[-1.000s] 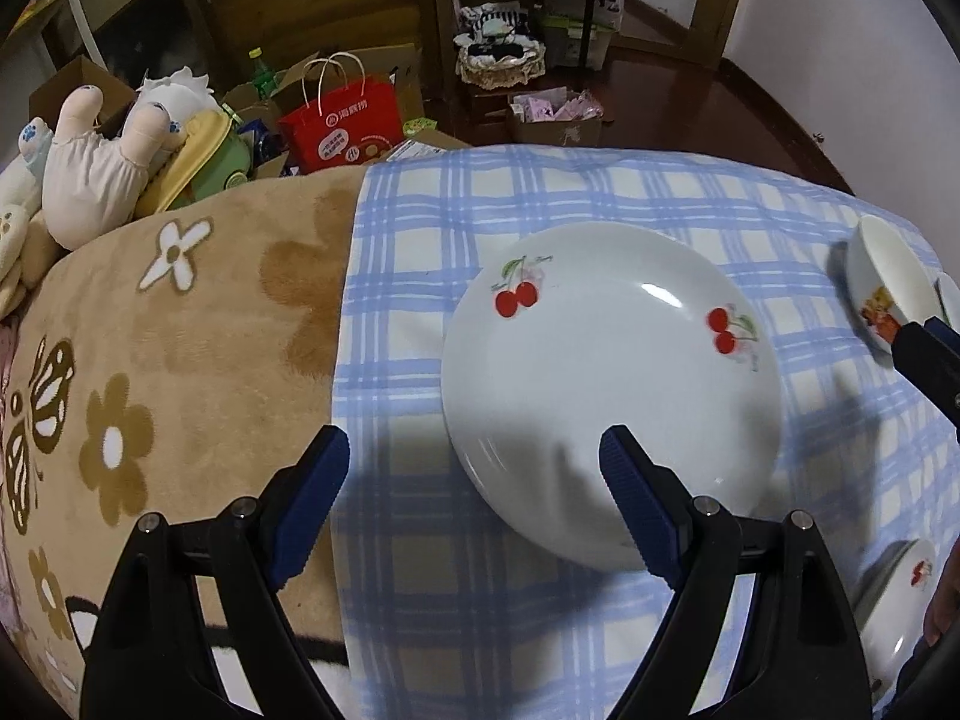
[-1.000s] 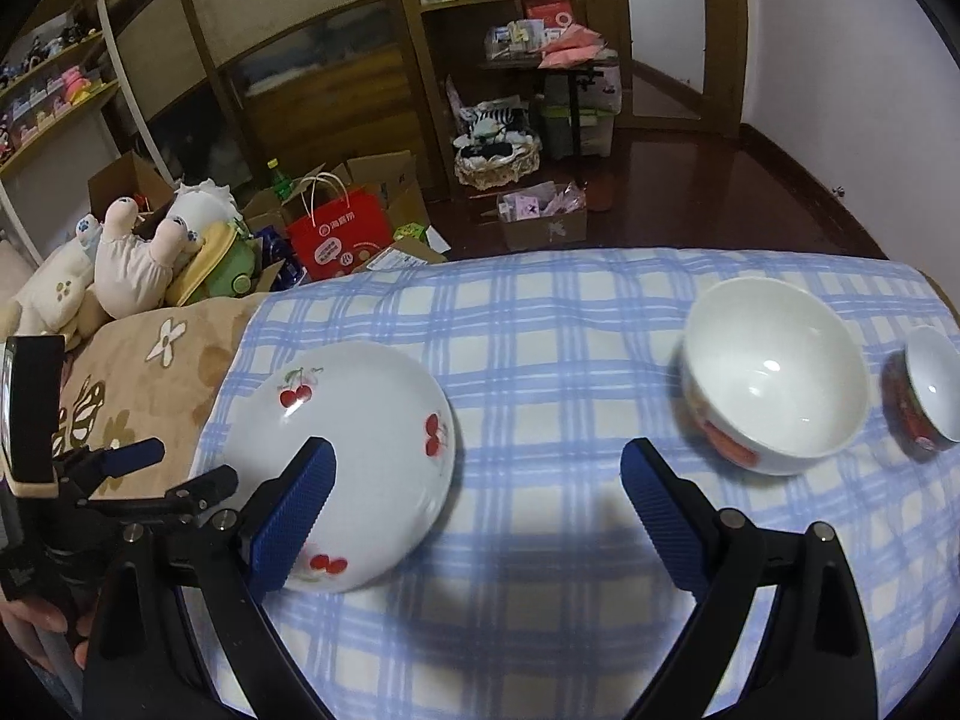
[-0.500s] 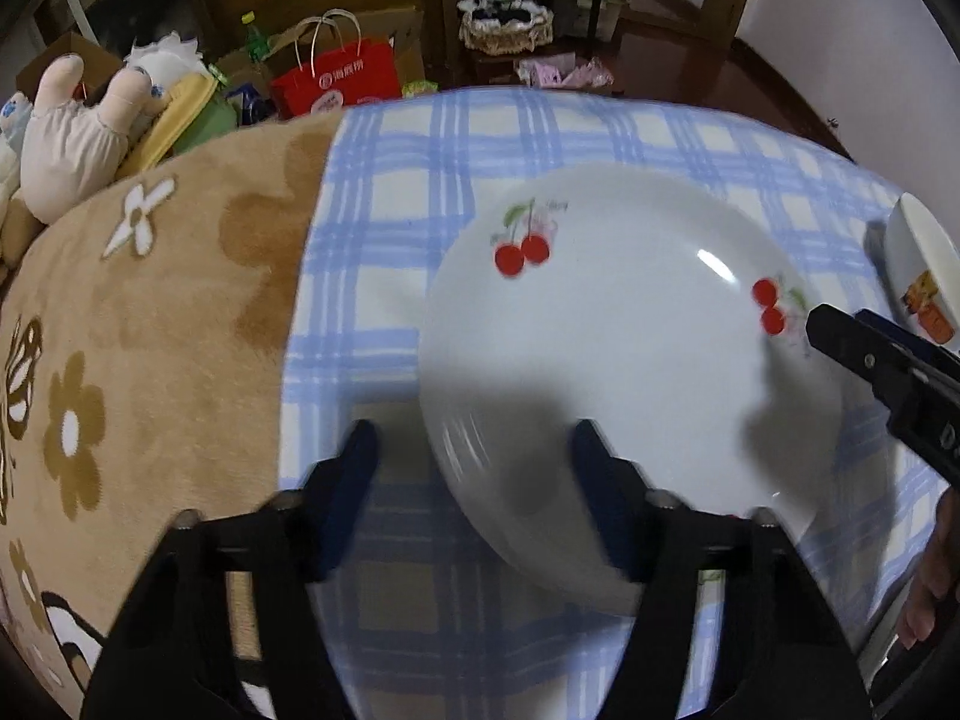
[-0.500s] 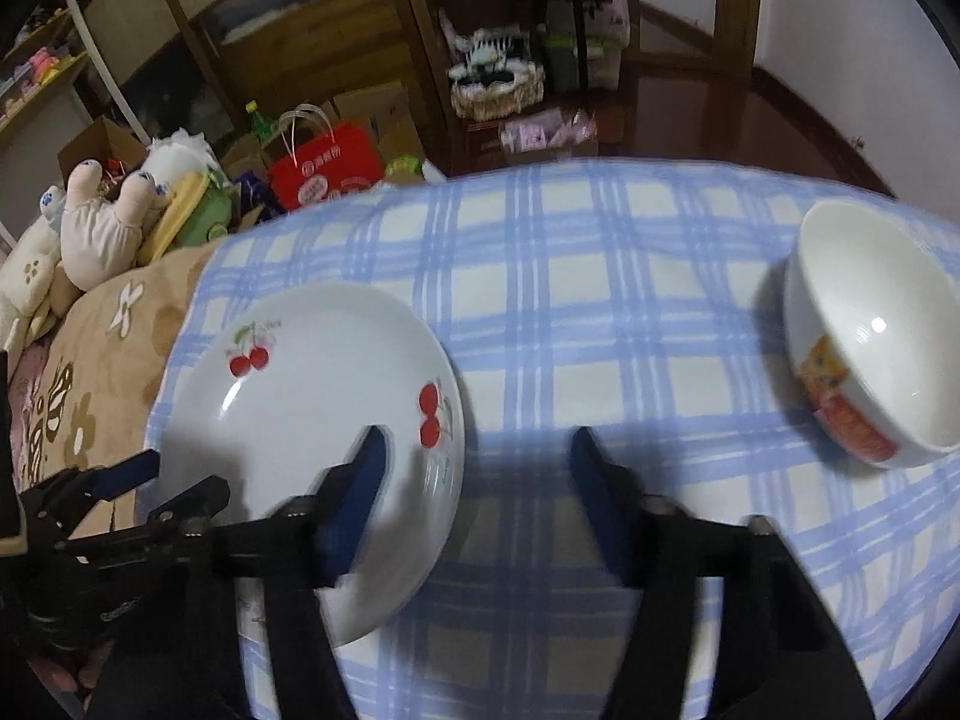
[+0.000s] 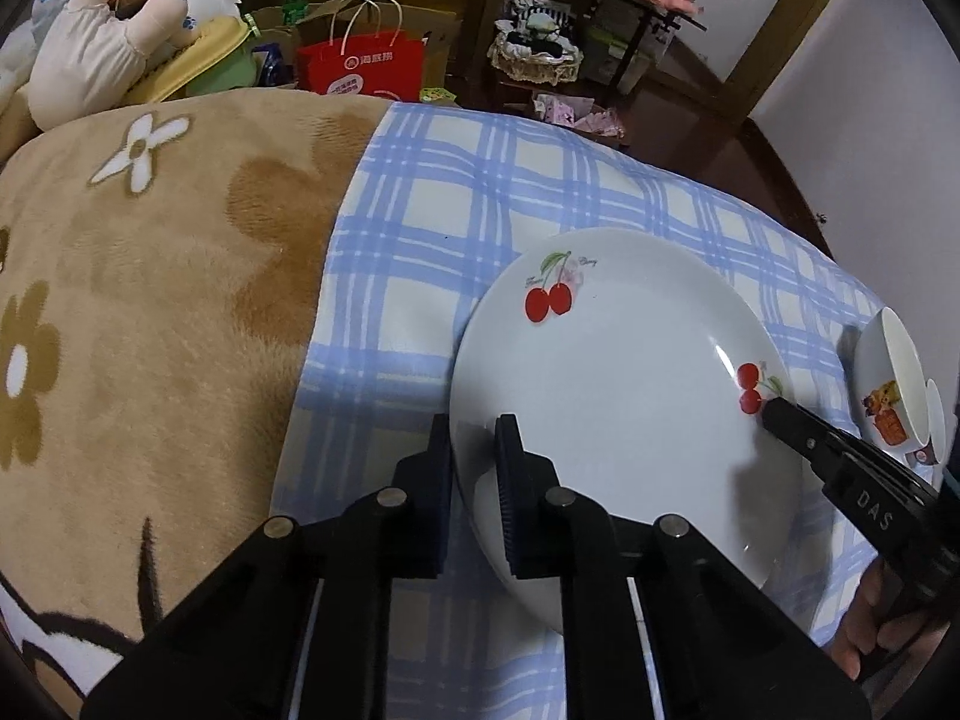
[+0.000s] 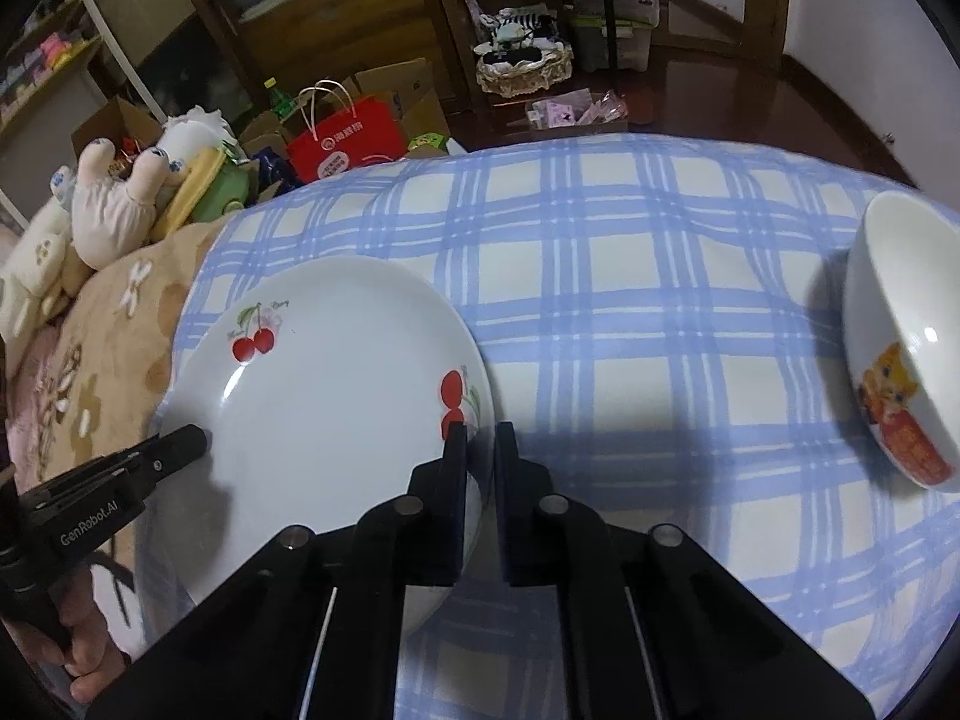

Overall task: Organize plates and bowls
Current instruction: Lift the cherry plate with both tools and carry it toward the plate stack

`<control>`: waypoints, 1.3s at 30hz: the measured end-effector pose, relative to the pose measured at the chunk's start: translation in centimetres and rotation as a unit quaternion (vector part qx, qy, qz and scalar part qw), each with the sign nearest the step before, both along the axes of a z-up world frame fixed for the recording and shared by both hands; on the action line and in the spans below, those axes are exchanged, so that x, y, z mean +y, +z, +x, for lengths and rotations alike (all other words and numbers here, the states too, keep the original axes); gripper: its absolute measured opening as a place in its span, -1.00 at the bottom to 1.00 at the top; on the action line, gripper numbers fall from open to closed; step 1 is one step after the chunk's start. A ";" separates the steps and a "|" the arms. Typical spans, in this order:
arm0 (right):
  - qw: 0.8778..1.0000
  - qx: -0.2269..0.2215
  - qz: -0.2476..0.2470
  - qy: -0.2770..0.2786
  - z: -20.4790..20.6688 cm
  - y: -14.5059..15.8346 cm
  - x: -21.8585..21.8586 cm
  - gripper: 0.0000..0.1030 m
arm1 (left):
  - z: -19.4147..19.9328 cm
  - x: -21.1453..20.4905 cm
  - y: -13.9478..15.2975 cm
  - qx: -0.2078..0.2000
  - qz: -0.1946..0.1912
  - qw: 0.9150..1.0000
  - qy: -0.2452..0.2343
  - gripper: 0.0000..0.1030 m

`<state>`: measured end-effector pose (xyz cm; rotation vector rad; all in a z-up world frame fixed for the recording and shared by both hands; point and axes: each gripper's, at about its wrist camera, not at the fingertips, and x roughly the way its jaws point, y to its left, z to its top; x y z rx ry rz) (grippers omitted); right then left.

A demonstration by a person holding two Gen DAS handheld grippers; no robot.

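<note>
A white plate with red cherries [image 5: 624, 396] lies on the blue checked cloth [image 5: 480, 210]. My left gripper [image 5: 474, 438] is shut on the plate's near left rim. My right gripper [image 6: 480, 438] is shut on the plate's [image 6: 336, 384] right rim, and its tip shows in the left wrist view [image 5: 798, 426]. A white bowl with a cartoon print [image 6: 900, 348] stands to the right, apart from both grippers; it also shows in the left wrist view [image 5: 888, 384], with a smaller bowl [image 5: 935, 414] just behind it.
A tan flowered blanket [image 5: 150, 300] covers the surface left of the cloth. Plush toys [image 5: 102, 60] lie at its far left edge. A red paper bag [image 5: 366, 69], boxes and a basket stand on the floor beyond.
Both grippers moved in on the plate from open and closed on its opposite rims. The view has come closer to the plate.
</note>
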<state>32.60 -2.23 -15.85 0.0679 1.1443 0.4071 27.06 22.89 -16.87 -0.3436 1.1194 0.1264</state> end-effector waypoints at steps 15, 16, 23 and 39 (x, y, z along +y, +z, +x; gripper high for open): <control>1.000 0.020 0.013 -0.008 -1.9 0.9 -1.2 -0.85 | -1.4 0.9 0.1 -0.007 -0.060 0.998 -0.006 -0.81; 1.000 0.018 0.015 -0.011 -2.2 1.1 -1.4 -0.85 | -1.8 0.5 0.3 -0.006 -0.058 0.998 -0.008 -0.81; 0.999 0.000 0.021 -0.031 -4.7 3.4 -3.9 -0.86 | -3.8 -1.7 2.2 -0.020 -0.058 0.998 -0.021 -0.80; 0.994 -0.037 0.037 -0.095 -12.0 10.1 -10.8 -0.88 | -8.3 -7.6 8.4 -0.052 -0.055 0.994 -0.080 -0.79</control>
